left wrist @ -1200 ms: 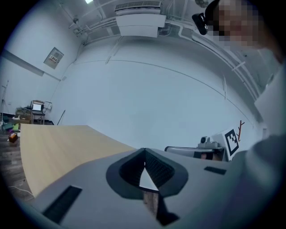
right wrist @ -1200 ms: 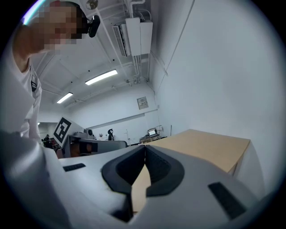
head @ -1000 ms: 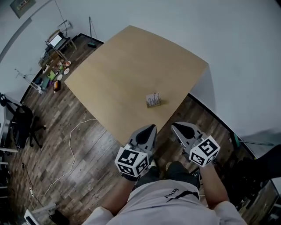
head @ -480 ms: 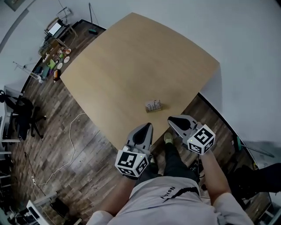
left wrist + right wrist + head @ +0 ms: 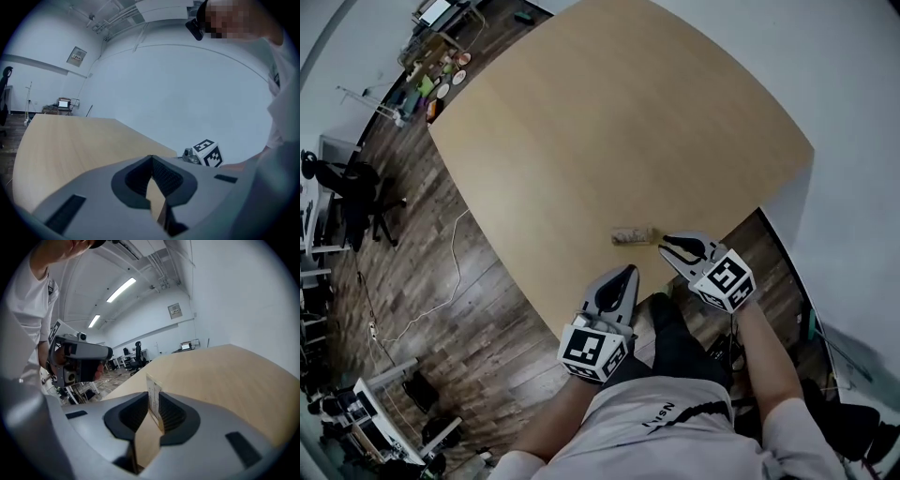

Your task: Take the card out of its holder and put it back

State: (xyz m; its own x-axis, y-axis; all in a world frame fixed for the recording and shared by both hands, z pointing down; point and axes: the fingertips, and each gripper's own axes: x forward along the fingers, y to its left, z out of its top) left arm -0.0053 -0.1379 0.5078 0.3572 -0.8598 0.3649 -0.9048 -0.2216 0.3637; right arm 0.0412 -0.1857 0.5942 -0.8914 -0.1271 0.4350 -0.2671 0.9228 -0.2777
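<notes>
One card (image 5: 630, 232) stands on the table (image 5: 609, 122). The left gripper (image 5: 628, 272) is pressed together, empty; the right gripper (image 5: 664, 242) gapes just beside it.

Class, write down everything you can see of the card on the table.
The card is a thin, pale, paper-like rectangle with faint print. It stands upright in a low holder close to the near edge of the wooden table. The right gripper view shows it almost edge-on, framed in the gap between the parted jaws of the right gripper, whose tips are right beside it. Whether they touch it cannot be told.
</notes>
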